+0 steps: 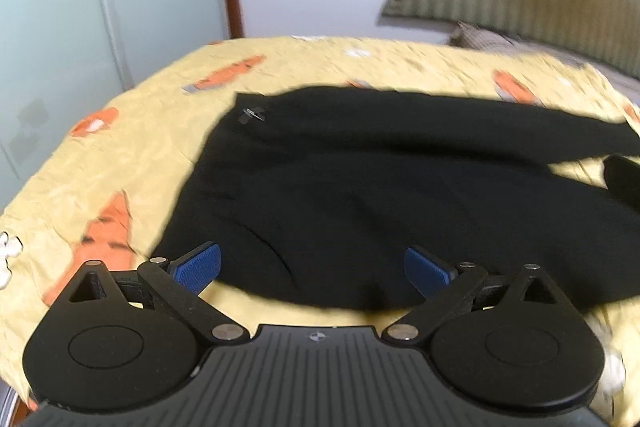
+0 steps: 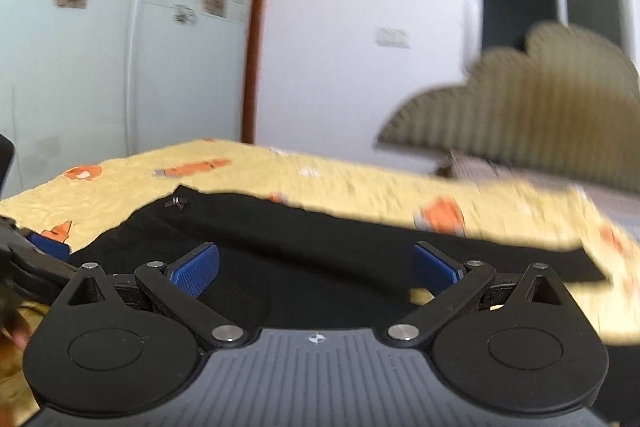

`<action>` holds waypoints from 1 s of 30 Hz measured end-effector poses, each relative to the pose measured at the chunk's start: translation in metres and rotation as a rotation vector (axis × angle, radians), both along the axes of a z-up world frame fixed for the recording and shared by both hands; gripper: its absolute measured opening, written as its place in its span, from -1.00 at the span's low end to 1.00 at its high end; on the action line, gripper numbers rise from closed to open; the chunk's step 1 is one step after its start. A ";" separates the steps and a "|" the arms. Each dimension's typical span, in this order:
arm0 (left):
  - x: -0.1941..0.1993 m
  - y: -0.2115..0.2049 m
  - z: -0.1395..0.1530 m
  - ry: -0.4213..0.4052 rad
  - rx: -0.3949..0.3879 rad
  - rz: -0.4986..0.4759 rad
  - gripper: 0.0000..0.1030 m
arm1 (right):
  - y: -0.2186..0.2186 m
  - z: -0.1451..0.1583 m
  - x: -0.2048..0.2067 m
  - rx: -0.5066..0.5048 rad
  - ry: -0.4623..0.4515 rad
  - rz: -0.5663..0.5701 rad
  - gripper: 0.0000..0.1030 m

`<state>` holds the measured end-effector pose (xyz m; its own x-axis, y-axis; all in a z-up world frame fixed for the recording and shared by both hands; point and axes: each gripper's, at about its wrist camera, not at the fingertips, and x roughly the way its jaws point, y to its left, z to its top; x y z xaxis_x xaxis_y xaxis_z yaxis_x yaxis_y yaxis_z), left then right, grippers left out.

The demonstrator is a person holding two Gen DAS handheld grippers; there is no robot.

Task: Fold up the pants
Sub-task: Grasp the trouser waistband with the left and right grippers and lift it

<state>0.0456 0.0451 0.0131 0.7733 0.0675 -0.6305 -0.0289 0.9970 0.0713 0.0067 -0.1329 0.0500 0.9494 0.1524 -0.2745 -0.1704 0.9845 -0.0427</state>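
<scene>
Black pants (image 1: 360,179) are lying spread on the bed (image 1: 120,155) (yellow sheet). Left gripper (image 1: 313,269) and right gripper (image 2: 316,269) are both hovering spread wide, holding nothing.

No readable text; pants (image 1: 360,195) logo (image 1: 253,115) illegible (blurred).

Bed (image 1: 120,131) under a crumpled yellow sheet (image 1: 168,107) printed with orange shapes, black pants (image 1: 360,195) spread flat directly on it (legs running toward 3 o'clock), small pale logo (image 1: 252,115) near their 10 o'clock corner
</scene>
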 end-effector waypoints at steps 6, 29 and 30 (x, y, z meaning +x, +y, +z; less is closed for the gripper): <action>0.062 0.039 0.020 0.009 -0.080 0.073 0.95 | -0.007 0.011 0.119 -0.083 0.151 0.152 1.00; 0.339 0.073 0.000 0.436 -0.352 0.054 0.84 | 0.004 -0.073 0.443 -0.098 0.638 0.705 -0.63; 0.349 0.078 -0.006 0.478 -0.420 0.059 0.81 | 0.004 -0.072 0.444 -0.107 0.643 0.704 -0.73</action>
